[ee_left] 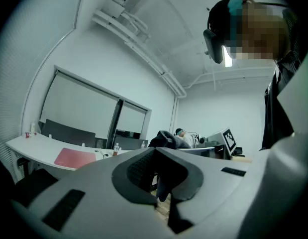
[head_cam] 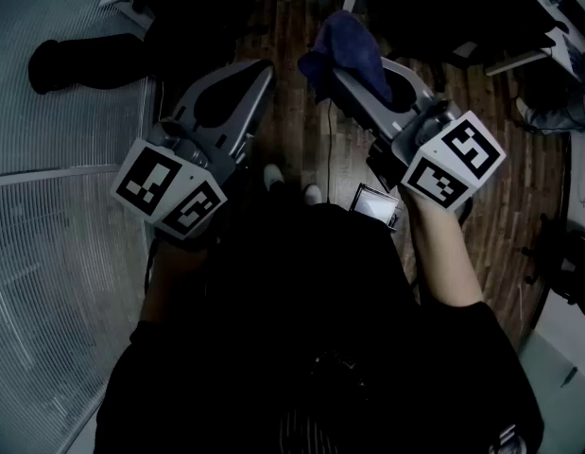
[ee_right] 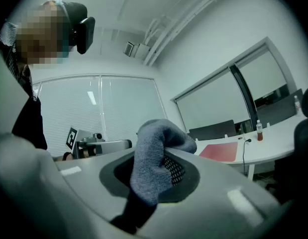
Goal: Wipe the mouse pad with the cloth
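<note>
A blue-grey cloth (head_cam: pixel 344 45) is bunched between the jaws of my right gripper (head_cam: pixel 347 72), which is shut on it. In the right gripper view the cloth (ee_right: pixel 154 156) bulges up over the pads, and my right gripper (ee_right: pixel 154 185) points towards a white desk. A red mouse pad (ee_right: pixel 219 151) lies flat on that desk, well away from both grippers. It also shows as the mouse pad (ee_left: pixel 75 157) in the left gripper view. My left gripper (head_cam: pixel 261 72) is held beside the right one, shut with nothing in it (ee_left: pixel 158 183).
The curved white desk (ee_left: pixel 34 148) carries small bottles (ee_right: pixel 259 130) and a cable, with dark chairs (ee_left: pixel 69 132) behind it. Below me is a wooden floor (head_cam: pixel 301 149) with the person's shoes (head_cam: pixel 290 183). Window blinds (head_cam: pixel 46 253) run along the left.
</note>
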